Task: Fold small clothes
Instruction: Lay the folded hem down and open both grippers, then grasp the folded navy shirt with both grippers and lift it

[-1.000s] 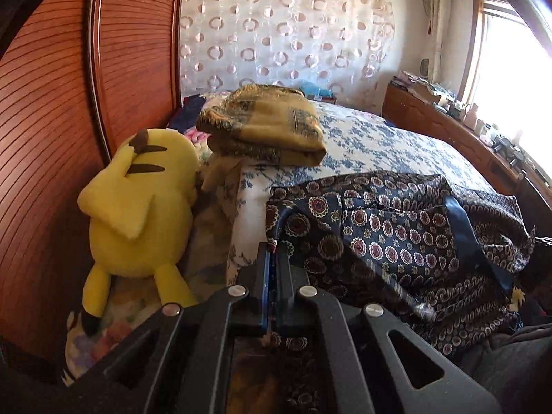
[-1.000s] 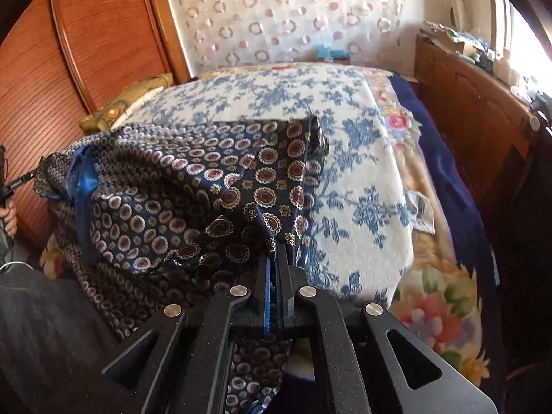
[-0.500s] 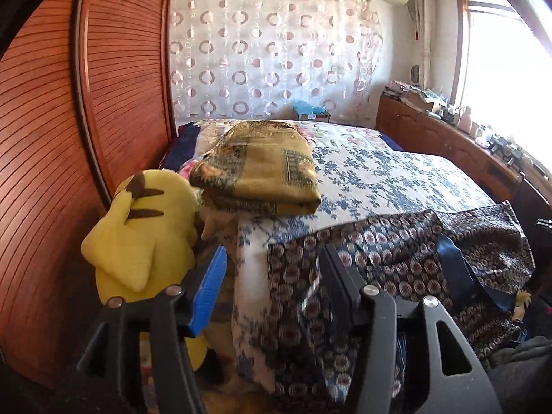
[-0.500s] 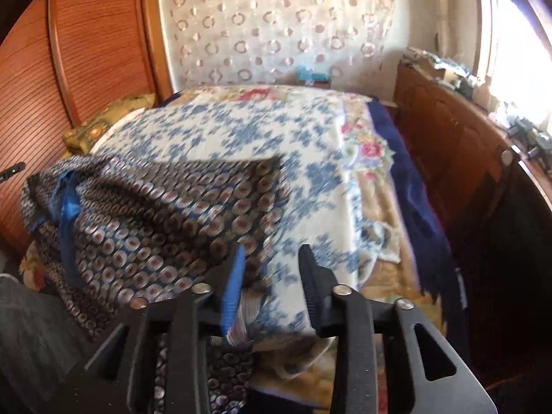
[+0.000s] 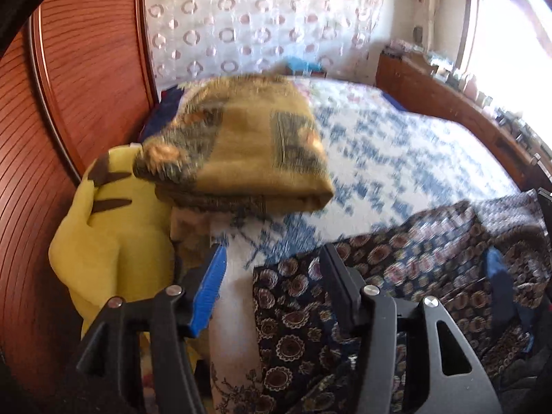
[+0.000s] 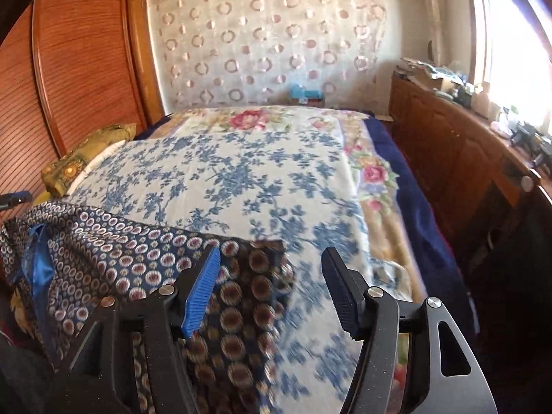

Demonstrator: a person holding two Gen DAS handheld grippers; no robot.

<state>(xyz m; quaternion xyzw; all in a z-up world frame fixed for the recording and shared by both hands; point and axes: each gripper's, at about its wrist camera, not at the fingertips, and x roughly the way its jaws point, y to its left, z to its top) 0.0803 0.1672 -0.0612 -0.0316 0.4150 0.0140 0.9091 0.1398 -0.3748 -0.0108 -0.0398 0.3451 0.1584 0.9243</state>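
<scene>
Daylight glares from the window (image 6: 510,51) at two o'clock, blown out. Fisheye bends the edges; motion blur smears the bedspread (image 5: 379,158).

Yellow plush toy (image 5: 114,238) beside, perhaps touching, a folded mustard blanket (image 5: 248,145).

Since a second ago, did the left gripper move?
Yes. The left gripper has let go of the dark medallion-print garment, its fingers opening, and shifted left toward the yellow plush toy.

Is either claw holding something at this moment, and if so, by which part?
Nothing is held. The left claw and right claw are both open, just opened, above the patterned garment.
</scene>
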